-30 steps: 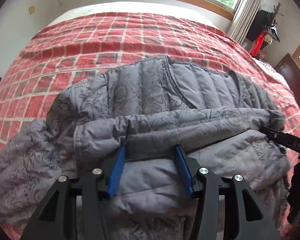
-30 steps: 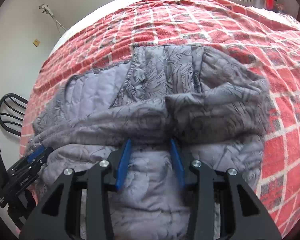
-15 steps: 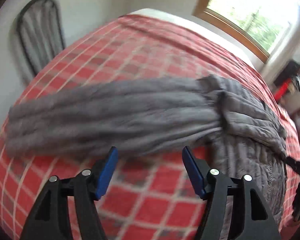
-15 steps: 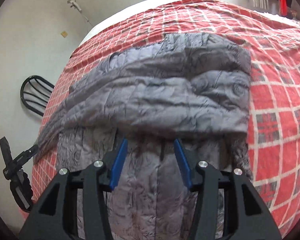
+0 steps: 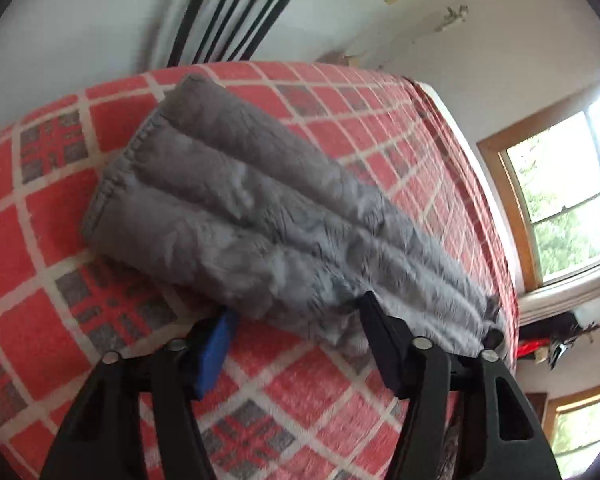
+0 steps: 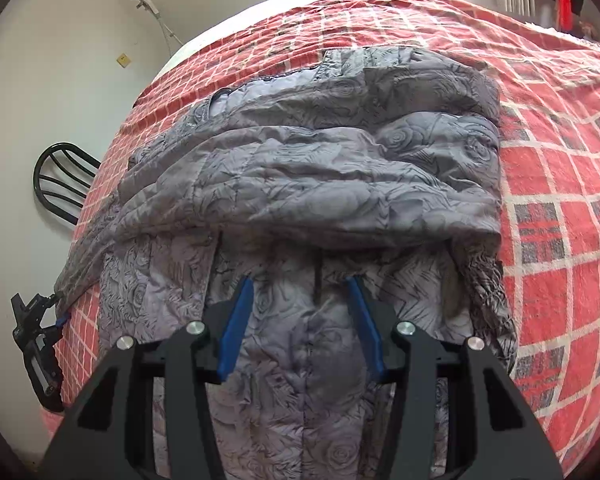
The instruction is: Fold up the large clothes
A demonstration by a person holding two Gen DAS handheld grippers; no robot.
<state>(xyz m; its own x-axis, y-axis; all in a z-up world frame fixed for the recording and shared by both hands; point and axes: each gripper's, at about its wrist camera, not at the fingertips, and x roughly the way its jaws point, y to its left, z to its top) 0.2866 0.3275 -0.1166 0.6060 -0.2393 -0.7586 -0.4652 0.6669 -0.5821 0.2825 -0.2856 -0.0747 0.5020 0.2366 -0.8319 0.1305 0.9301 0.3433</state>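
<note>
A grey quilted jacket (image 6: 320, 184) lies on the red checked bed cover (image 6: 560, 220), one sleeve folded across its chest. Its other sleeve (image 5: 260, 216) stretches out flat to the left, cuff (image 5: 132, 168) farthest from the camera. My left gripper (image 5: 296, 312) straddles this sleeve's near edge, jaws closing, padded fabric bunched between the fingers. In the right wrist view the left gripper (image 6: 40, 312) sits at the sleeve's far-left end. My right gripper (image 6: 300, 284) hovers open over the jacket's lower body, nothing between its blue pads.
A black metal chair (image 6: 60, 180) stands against the white wall beside the bed's left edge. A wood-framed window (image 5: 560, 200) is at the head end. Bare red bed cover (image 5: 320, 400) surrounds the jacket on all sides.
The left gripper let go of the folded sleeve, swung left along the outstretched sleeve while rolling, and now has that sleeve's edge between its fingers. The right gripper's jaws widened and it drew back a little.
</note>
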